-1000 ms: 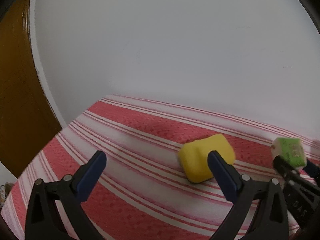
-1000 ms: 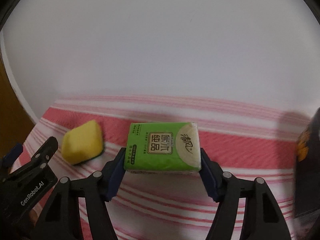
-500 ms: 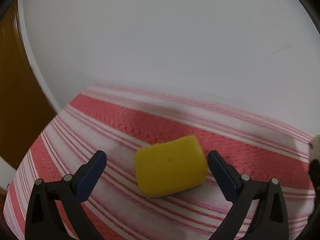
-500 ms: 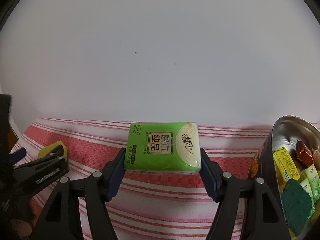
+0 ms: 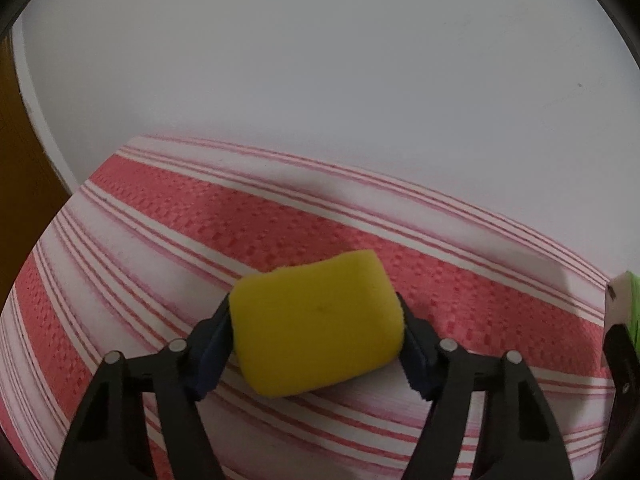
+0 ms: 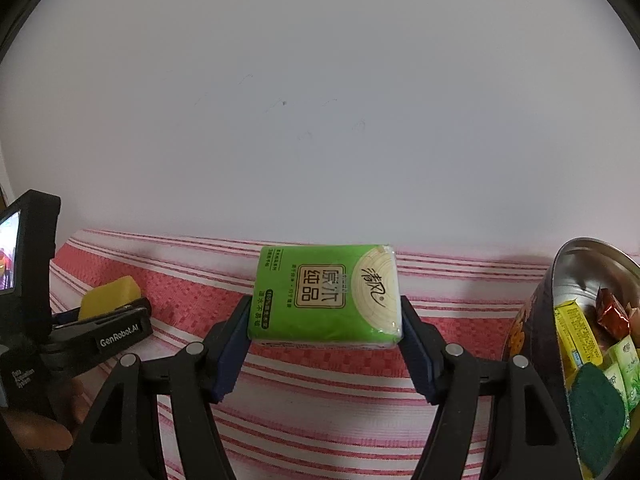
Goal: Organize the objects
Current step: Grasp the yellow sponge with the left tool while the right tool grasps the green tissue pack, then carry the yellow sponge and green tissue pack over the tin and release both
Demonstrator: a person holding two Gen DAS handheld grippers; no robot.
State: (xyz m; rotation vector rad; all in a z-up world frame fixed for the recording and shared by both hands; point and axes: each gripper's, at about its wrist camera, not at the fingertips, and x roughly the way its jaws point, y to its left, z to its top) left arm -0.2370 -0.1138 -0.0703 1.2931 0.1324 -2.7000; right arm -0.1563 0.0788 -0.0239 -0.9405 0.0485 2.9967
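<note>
My left gripper (image 5: 316, 332) is shut on a yellow sponge (image 5: 318, 322), its blue pads pressed against both sides, low over the red and white striped cloth (image 5: 200, 232). The sponge also shows in the right wrist view (image 6: 110, 298) at the left, inside the left gripper (image 6: 120, 312). My right gripper (image 6: 326, 320) is shut on a green tissue pack (image 6: 326, 292) and holds it above the cloth. An edge of that pack shows at the far right of the left wrist view (image 5: 626, 304).
A metal tin (image 6: 580, 264) stands at the right, filled with several packets and a dark green scouring pad (image 6: 596, 404). A white wall (image 6: 320, 120) backs the table. A brown wooden surface (image 5: 24, 160) lies left of the table edge.
My left gripper has moved in around the yellow sponge and closed on it. My right gripper has swung right with the tissue pack, bringing the tin into view.
</note>
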